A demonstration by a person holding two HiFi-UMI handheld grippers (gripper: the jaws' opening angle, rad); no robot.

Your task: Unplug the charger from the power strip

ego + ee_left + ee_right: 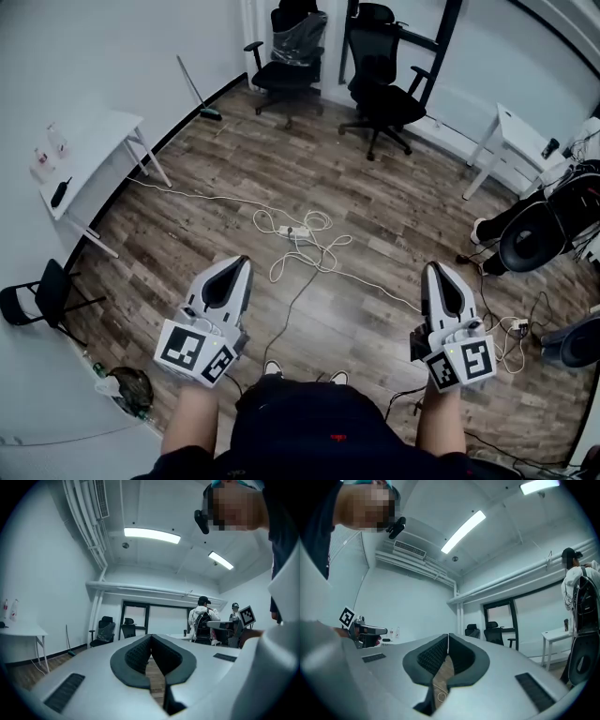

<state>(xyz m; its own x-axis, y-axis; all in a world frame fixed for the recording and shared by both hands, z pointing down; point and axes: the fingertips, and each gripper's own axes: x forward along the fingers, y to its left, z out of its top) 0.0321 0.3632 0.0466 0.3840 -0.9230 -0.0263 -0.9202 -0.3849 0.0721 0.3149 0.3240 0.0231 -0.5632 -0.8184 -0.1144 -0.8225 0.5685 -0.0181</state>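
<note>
Left tool (245,261), right tool (433,268) both closed; power strip (281,229) well ahead

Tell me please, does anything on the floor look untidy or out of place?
Yes. The white power strip lies in the open middle of the wooden floor, with white cables tangled in loose loops beside it. Someone walking through could trip there.
</note>
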